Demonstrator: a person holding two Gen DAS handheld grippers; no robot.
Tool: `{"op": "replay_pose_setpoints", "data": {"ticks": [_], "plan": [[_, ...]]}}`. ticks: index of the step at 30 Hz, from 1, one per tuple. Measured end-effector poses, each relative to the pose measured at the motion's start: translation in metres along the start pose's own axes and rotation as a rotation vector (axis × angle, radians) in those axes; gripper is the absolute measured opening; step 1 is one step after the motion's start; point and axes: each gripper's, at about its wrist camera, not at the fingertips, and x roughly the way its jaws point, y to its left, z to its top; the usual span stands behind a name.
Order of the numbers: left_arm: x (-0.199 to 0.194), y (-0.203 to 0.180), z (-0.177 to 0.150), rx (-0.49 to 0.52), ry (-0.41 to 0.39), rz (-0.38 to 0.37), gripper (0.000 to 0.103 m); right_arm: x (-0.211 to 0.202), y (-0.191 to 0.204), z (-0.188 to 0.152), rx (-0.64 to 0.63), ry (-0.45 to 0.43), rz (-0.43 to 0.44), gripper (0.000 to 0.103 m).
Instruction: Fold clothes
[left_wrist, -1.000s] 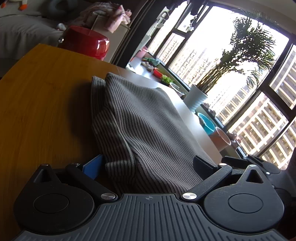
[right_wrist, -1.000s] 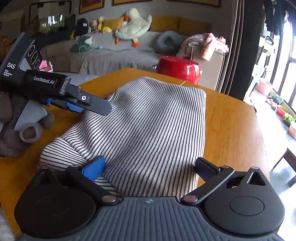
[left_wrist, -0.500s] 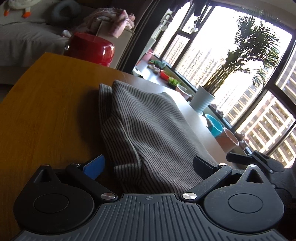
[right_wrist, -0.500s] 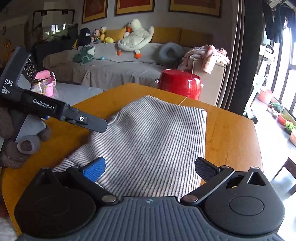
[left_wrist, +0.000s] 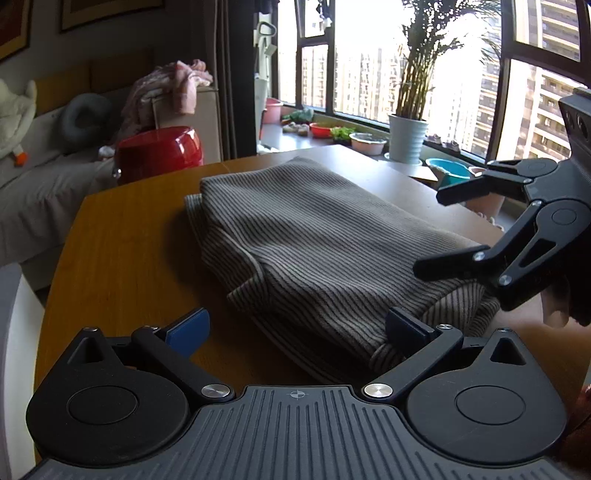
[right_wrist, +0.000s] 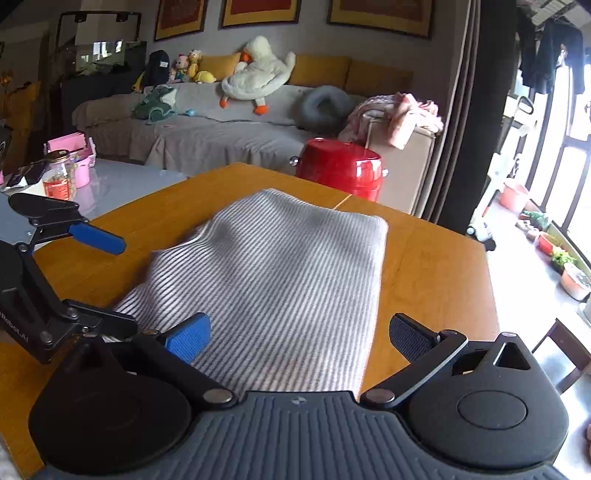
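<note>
Left gripper (left_wrist: 295, 328), jaws spread wide and holding nothing, sits low over the near edge of the folded striped garment (left_wrist: 317, 243), its blue pad (left_wrist: 188, 330) over bare wood and its dark pad (left_wrist: 404, 326) beside the cloth's rolled hem. Right gripper (right_wrist: 299, 334), likewise wide open and empty, hovers at the garment's opposite near edge; its fingers straddle the fabric without clamping it. Each gripper appears in the other's view at the frame margin. Garment lies folded in a thick rectangle on the wooden table (right_wrist: 436, 266). Beyond the table's far edge stands a red pot (right_wrist: 338, 171); a sofa (right_wrist: 207, 129) and a window with a potted plant (left_wrist: 408, 136) lie behind.
</note>
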Motion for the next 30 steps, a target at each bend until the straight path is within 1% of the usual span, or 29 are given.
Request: {"op": "replay_pose_setpoints", "data": {"ticks": [3,5,7,10,12,13,15,18,20,24,25,27,28,30], "plan": [[0.002,-0.001,-0.003,0.009,0.008,0.001,0.103,0.005,-0.010,-0.017,0.044,0.039,-0.020,0.103],[0.003,0.000,-0.005,0.006,0.010,-0.007,0.103,0.003,-0.016,-0.019,0.073,0.038,-0.009,0.103],[0.002,0.003,-0.004,-0.003,0.011,-0.011,0.103,-0.005,-0.017,-0.013,0.053,0.004,-0.021,0.103],[-0.005,0.006,0.000,-0.013,-0.007,-0.014,0.103,-0.017,-0.020,-0.006,0.032,-0.043,-0.030,0.103],[-0.010,0.006,0.002,-0.015,-0.021,-0.020,0.103,-0.015,-0.024,-0.009,0.033,-0.020,-0.038,0.103],[-0.012,0.007,0.003,-0.014,-0.024,-0.023,0.103,-0.011,-0.024,-0.014,0.025,0.007,-0.055,0.103],[-0.010,0.006,0.001,-0.006,-0.008,-0.024,0.103,-0.001,-0.019,-0.027,-0.018,0.054,-0.117,0.103],[-0.005,0.005,-0.006,0.007,0.029,-0.024,0.103,-0.003,-0.015,-0.030,-0.033,0.038,-0.134,0.103],[-0.005,0.007,-0.008,0.001,0.038,-0.028,0.103,-0.009,-0.016,-0.021,-0.046,0.009,-0.130,0.103],[-0.014,0.016,-0.001,-0.044,0.007,-0.046,0.103,-0.021,-0.018,0.004,0.011,-0.081,-0.021,0.103],[-0.016,0.017,0.000,-0.055,-0.001,-0.045,0.103,-0.021,-0.019,0.009,0.039,-0.090,0.028,0.103],[-0.015,0.019,-0.001,-0.053,0.004,-0.021,0.103,-0.012,-0.014,0.014,0.078,-0.079,0.112,0.103],[-0.012,0.019,-0.002,-0.048,0.016,-0.013,0.103,-0.006,-0.010,0.013,0.076,-0.061,0.131,0.103],[-0.009,0.019,-0.007,-0.046,0.034,-0.016,0.103,0.010,0.002,0.006,0.039,-0.009,0.138,0.103]]}}
